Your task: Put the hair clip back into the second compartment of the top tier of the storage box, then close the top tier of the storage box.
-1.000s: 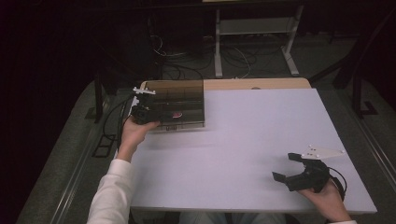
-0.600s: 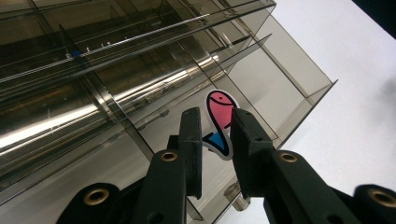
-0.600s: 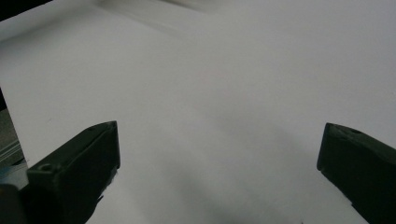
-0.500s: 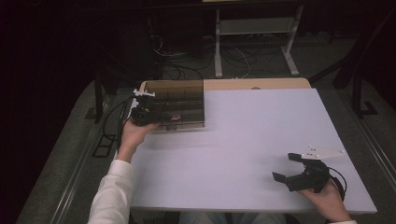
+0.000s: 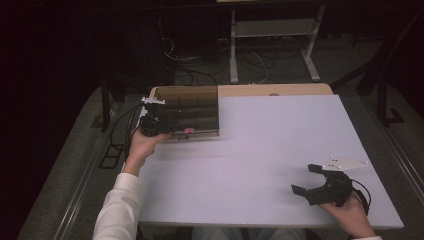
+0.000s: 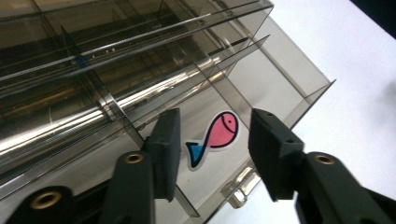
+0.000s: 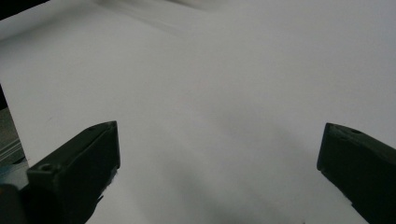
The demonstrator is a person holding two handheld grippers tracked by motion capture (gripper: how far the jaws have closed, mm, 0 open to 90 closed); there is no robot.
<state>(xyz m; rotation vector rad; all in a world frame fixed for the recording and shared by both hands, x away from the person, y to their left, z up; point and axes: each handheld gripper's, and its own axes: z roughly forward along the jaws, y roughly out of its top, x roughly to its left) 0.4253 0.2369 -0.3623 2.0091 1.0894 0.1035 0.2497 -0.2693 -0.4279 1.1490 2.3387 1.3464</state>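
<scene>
Organizer box (image 5: 192, 111), made of smoky transparent plastic with thin dividers inside, is standing at about 10 o'clock on the white desk (image 5: 260, 160), near its far left corner. On its front wall a pink and blue fish sticker (image 6: 212, 137) is sitting, and a small clear latch (image 6: 240, 189) is hanging just below it, at the wall's lower edge. The left tongs (image 5: 172, 127) are hovering at the front of the box, at about 9 o'clock; their jaws have just been opening and are now standing apart on both sides of the sticker, pressing on nothing. The right tongs (image 5: 306, 179) are resting low at about 4 o'clock, well apart from the box, with jaws spread wide over the bare desk surface.
</scene>
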